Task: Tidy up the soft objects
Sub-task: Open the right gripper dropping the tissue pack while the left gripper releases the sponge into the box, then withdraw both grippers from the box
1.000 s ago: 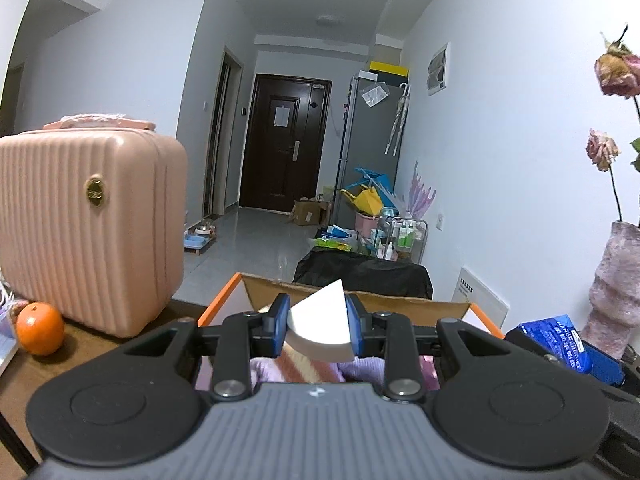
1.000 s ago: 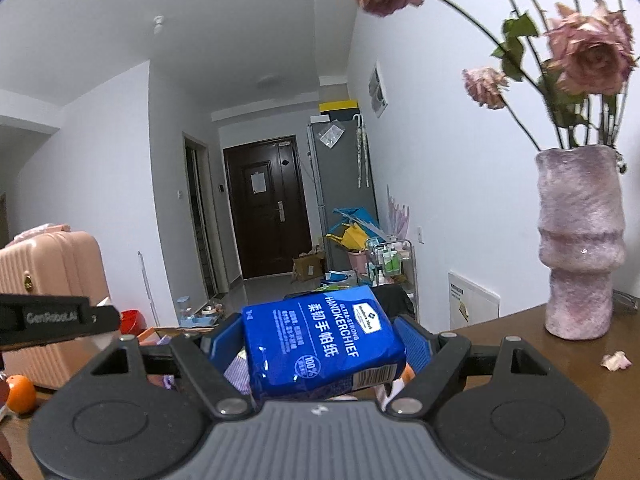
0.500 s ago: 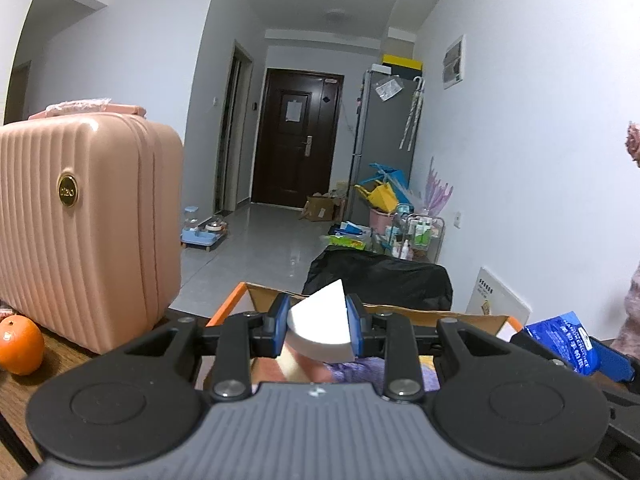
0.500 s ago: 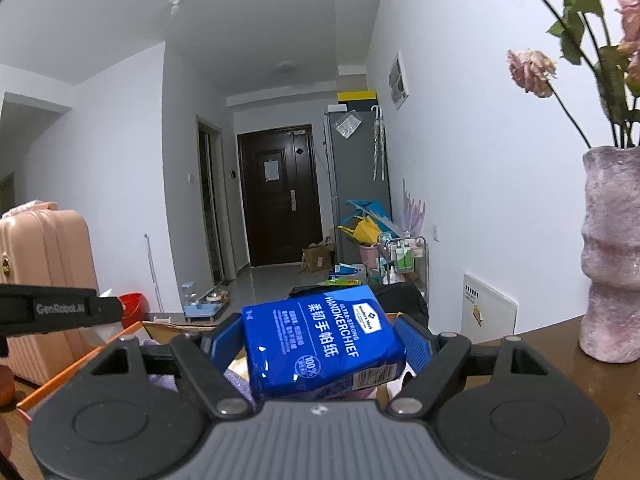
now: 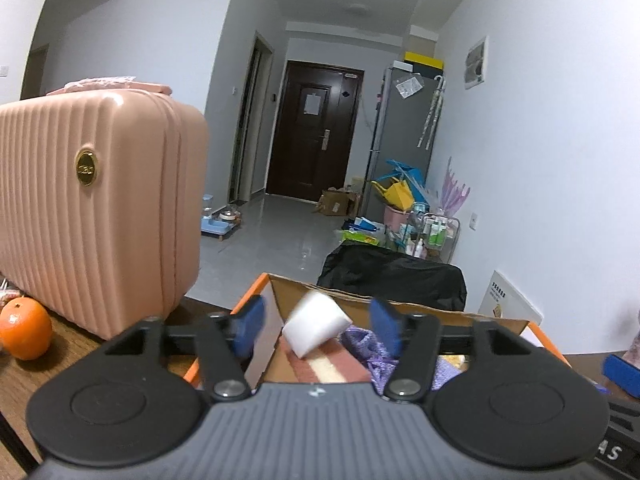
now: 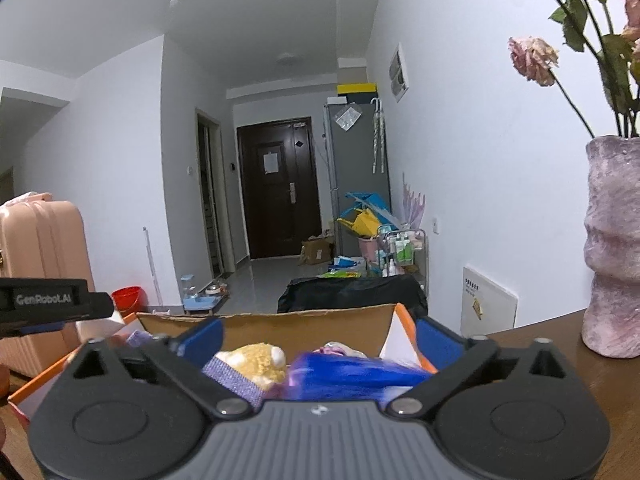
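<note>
An orange-edged cardboard box (image 5: 400,308) sits on the wooden table and holds soft things. My left gripper (image 5: 318,326) is open above it, and a white sponge block (image 5: 314,324) drops free between its fingers over a pink-and-cream cloth (image 5: 324,366) and a purple knit (image 5: 366,344). My right gripper (image 6: 320,342) is open over the same box (image 6: 280,322). A blurred blue tissue pack (image 6: 352,372) falls just below it, beside a yellow plush toy (image 6: 254,360) and a purple knit (image 6: 232,376).
A pink ribbed suitcase (image 5: 92,208) stands on the table at the left with an orange (image 5: 24,334) in front of it. A pink vase (image 6: 612,248) of dried roses stands at the right. The left gripper's body (image 6: 52,304) shows at the right view's left edge.
Both grippers have opened. The white sponge left the left gripper's fingers and the blue tissue pack left the right gripper's; both are dropping into the box.
</note>
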### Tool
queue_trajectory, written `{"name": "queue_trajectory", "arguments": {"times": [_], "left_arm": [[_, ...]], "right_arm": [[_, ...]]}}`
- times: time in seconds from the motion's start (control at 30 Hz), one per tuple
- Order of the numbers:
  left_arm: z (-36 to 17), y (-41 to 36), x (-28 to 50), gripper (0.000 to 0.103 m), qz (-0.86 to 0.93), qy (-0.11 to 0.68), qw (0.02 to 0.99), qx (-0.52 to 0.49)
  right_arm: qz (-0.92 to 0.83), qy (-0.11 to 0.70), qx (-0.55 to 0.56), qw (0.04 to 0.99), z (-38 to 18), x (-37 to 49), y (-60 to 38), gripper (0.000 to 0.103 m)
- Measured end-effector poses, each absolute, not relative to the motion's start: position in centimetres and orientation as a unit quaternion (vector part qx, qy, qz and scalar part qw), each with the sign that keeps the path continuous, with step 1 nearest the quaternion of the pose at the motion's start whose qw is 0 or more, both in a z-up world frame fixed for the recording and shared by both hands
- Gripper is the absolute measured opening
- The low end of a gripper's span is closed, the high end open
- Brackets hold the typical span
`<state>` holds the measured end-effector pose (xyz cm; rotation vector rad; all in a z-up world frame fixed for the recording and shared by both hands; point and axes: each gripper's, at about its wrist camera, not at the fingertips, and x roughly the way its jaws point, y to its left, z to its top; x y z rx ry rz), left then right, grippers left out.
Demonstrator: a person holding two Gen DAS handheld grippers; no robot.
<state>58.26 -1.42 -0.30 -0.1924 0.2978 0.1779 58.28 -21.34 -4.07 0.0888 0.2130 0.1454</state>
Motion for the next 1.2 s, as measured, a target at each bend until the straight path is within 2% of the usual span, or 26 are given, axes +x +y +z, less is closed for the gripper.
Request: {"name": "queue_trajectory", "arguments": {"times": [0.1, 0.6, 1.2], "left_arm": [[-0.4, -0.8, 58.1, 0.103, 0.101, 0.146, 0.979, -0.101], [-0.5, 0.3, 56.4, 0.103, 0.138, 0.136, 0.976, -0.103], [-1.4, 0.3, 49.3, 0.103, 0.116, 0.146, 0.982, -0.044]], "right_arm": [[0.070, 0.107, 0.042, 0.991, -4.2, 58.1, -21.2, 0.103], [0.074, 0.099, 0.033, 0.992, -4.2, 56.9, -21.4, 0.103], [0.079, 0.100, 0.027, 0.991, -4.2, 48.9, -24.1, 0.103]]}}
